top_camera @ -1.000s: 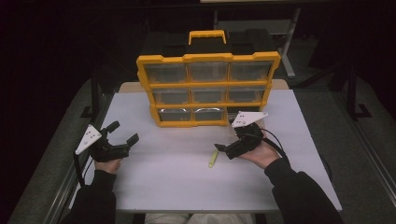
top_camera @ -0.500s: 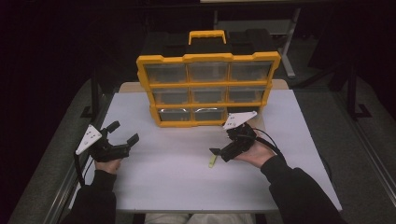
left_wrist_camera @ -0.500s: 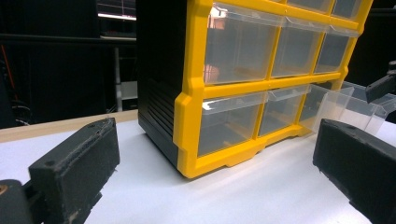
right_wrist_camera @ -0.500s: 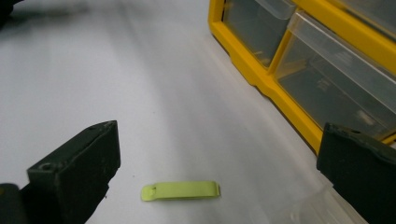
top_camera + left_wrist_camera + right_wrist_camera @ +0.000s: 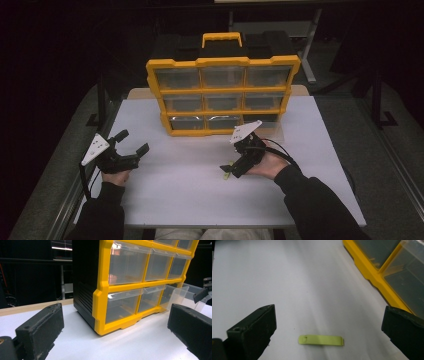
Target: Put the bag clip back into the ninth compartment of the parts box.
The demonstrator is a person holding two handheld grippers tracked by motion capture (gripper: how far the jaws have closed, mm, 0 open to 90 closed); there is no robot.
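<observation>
Right gripper [image 5: 229, 171] hovers wide open over the green strip [image 5: 321, 340], which lies flat on the table [image 5: 190, 200] at five o'clock from the organizer [image 5: 222, 95]. Seemingly the pickup approach; next, lower and close. Left gripper [image 5: 134, 142] idles open.

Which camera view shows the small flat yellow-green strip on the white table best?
The right gripper view shows the small flat yellow-green strip best: it lies close and unobstructed on the white table between the open jaws of the right tool. In the high view the strip is a tiny sliver partly hidden beneath that tool.
</observation>
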